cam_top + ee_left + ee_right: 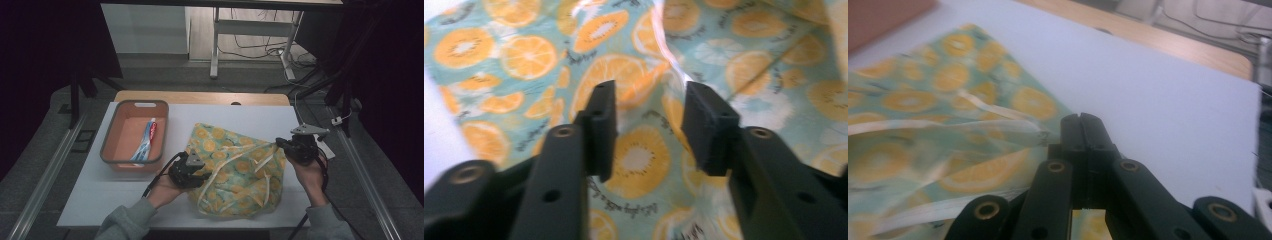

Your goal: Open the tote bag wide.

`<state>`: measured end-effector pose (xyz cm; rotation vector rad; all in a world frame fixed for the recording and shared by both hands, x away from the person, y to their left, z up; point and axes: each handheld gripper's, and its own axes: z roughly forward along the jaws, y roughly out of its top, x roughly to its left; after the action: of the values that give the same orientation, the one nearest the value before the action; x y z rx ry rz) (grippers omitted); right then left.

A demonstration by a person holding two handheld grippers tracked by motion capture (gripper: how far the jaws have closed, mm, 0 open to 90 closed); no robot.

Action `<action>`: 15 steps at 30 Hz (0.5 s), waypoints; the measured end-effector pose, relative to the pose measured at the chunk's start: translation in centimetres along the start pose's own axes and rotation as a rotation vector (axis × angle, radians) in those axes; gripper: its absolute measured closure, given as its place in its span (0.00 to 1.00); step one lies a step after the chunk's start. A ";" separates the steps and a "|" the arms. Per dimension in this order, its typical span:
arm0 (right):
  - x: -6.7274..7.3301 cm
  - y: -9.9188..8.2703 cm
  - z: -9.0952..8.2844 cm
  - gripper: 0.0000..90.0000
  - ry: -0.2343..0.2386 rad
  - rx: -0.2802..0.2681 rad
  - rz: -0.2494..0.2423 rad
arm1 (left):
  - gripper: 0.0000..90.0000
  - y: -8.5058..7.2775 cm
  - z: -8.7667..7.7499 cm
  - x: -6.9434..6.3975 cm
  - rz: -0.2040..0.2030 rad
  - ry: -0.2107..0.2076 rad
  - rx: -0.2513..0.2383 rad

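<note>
Black jaws of your right gripper [1080, 122] are clamped on the pale drawstring cord [998, 114] of the orange-slice-print fabric bag [235, 167] lying mid-table, while your left gripper [649, 127] stands half apart over the cloth, gripping nothing. You seem to be cinching the bag; next, pinch the left side and pull outward, away from the orange plastic bin [117, 145] holding a toothpaste tube [146, 142].

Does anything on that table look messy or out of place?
Nothing is spilled or broken. The orange-print bag lies rumpled on the white table, its pale straps loose. The right gripper pinches its edge. The toothpaste tube lies neatly in the orange bin.
</note>
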<state>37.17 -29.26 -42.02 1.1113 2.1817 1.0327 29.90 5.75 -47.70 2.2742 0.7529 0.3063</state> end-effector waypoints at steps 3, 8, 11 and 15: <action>-2.0 -1.2 2.0 1.00 -0.016 0.023 0.038 | 0.52 0.1 0.4 -0.5 0.014 -0.030 0.004; -3.1 -2.4 5.4 0.80 0.074 0.131 0.089 | 0.48 0.5 0.5 -1.0 0.025 -0.054 0.001; -2.6 -2.3 5.2 0.61 0.116 0.124 0.110 | 0.46 0.4 0.6 -1.2 0.028 -0.051 0.010; -0.3 0.1 0.7 0.46 0.149 0.001 0.059 | 0.46 0.3 0.1 -1.1 0.030 -0.052 0.006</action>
<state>37.81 -29.21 -42.34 1.1381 2.2766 1.1743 29.16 4.83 -47.61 2.2916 0.6944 0.2584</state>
